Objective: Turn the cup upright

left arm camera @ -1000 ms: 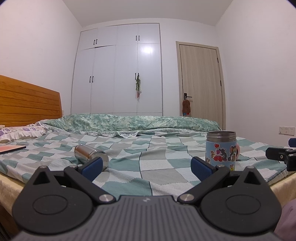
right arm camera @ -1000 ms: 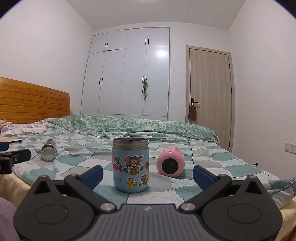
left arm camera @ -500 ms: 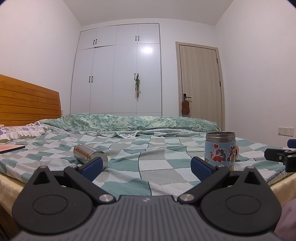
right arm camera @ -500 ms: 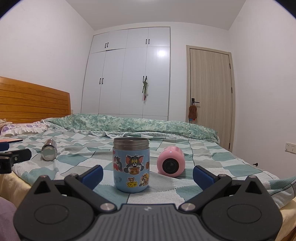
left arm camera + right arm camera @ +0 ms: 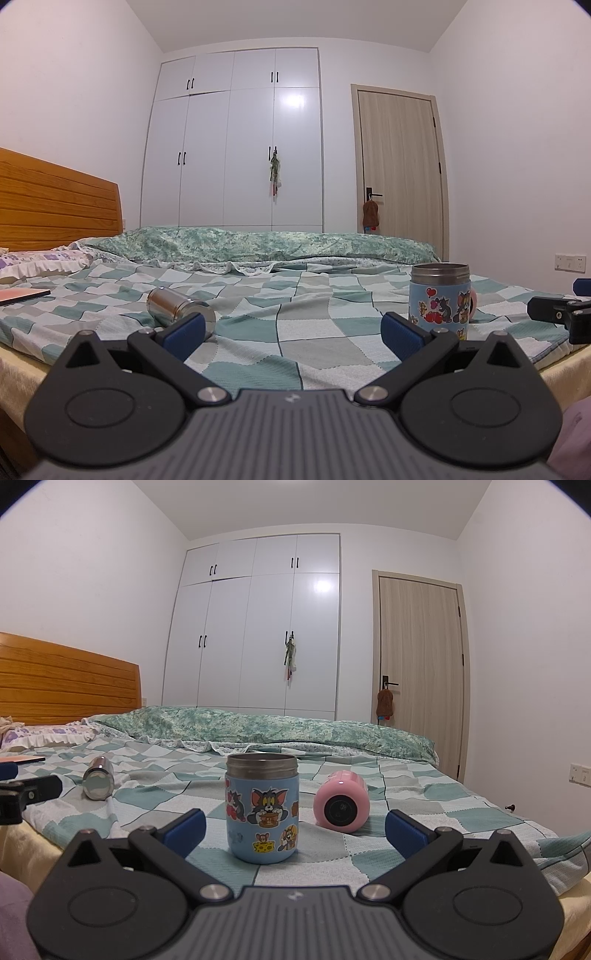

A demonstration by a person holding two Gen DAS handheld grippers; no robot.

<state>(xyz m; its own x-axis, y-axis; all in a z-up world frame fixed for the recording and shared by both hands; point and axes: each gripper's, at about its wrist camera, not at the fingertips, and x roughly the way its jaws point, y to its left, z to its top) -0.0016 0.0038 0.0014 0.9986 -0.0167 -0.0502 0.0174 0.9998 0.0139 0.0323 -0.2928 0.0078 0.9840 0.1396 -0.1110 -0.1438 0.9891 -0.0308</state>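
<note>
A blue cartoon cup (image 5: 262, 808) stands upright on the checked bed sheet (image 5: 424, 801), mouth up; it also shows in the left wrist view (image 5: 439, 299). A pink cup (image 5: 341, 801) lies on its side just right of it, base toward me. A steel cup (image 5: 179, 306) lies on its side at the left, also in the right wrist view (image 5: 98, 782). My left gripper (image 5: 293, 330) is open and empty, near the steel cup. My right gripper (image 5: 295, 825) is open and empty, just short of the blue cup.
A folded green quilt (image 5: 258, 245) lies across the far side of the bed. A wooden headboard (image 5: 55, 206) and pillow (image 5: 40, 260) are at left, with a flat book (image 5: 22, 295). White wardrobe (image 5: 236, 147) and door (image 5: 399, 177) stand behind.
The left wrist view has shifted slightly, so the bed sits a little lower in the frame. The cups and the right gripper have not moved.
</note>
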